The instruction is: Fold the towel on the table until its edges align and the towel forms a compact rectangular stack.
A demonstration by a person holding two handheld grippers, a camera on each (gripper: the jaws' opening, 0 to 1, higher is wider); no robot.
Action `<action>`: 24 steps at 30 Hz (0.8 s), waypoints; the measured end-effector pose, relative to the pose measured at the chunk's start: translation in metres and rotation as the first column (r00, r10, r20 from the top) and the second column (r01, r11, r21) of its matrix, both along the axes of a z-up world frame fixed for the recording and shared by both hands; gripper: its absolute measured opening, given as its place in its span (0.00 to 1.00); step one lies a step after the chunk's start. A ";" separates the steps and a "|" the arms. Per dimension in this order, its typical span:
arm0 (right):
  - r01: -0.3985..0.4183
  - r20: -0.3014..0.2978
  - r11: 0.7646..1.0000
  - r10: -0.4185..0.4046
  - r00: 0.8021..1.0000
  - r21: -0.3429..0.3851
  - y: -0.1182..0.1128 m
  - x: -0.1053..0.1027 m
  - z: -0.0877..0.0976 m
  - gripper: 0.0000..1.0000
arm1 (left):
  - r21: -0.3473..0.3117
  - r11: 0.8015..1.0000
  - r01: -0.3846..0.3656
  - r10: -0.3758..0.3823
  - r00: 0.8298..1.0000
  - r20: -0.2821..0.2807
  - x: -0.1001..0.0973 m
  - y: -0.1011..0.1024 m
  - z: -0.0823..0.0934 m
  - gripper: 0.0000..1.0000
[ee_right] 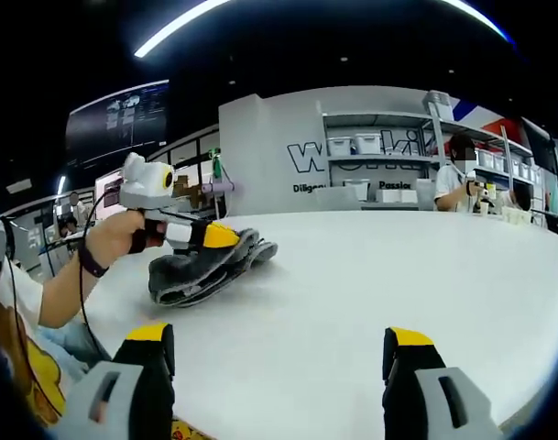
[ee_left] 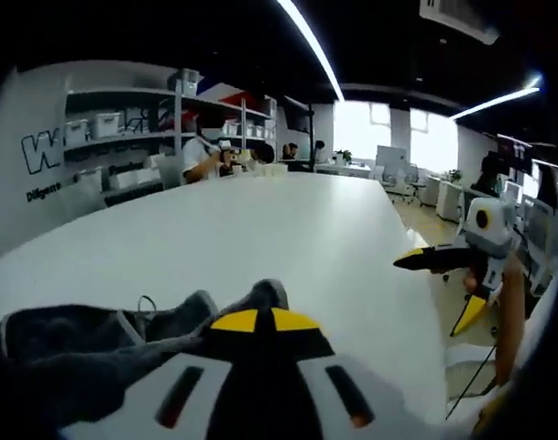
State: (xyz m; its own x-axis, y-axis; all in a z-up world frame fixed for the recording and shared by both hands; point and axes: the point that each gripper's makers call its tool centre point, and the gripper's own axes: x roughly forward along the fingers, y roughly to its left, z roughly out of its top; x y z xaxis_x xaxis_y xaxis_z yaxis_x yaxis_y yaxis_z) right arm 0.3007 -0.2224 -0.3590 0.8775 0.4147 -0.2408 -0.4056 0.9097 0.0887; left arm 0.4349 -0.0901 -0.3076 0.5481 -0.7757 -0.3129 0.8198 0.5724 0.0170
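L gripper [ee_right: 225, 236] jaws pinch bunched grey towel [ee_right: 205, 268], no clear long axis.

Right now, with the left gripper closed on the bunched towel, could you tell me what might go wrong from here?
1. The dark grey fabric towel is a crumpled heap in the left gripper, so its edges are hard to pick out and a fold may come out misaligned.
2. The right gripper is open and apart from the towel, so pulling one-handed may drag the heap across the smooth white table.
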 end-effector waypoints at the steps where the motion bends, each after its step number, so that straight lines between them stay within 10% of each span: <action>1: 0.000 0.000 1.000 0.000 1.000 0.000 0.000 0.000 0.000 0.99 | -0.016 1.000 -0.009 0.010 1.000 0.014 0.001 0.006 0.008 0.04; 15: -0.026 0.004 1.000 0.026 1.000 -0.009 0.011 0.002 0.004 0.99 | -0.212 0.966 -0.148 0.187 0.966 0.178 -0.014 0.096 0.107 0.04; 24: -0.059 0.004 0.998 0.059 0.998 -0.019 0.024 0.006 0.006 0.99 | -0.286 0.922 -0.261 0.338 0.903 0.265 -0.028 0.171 0.149 0.04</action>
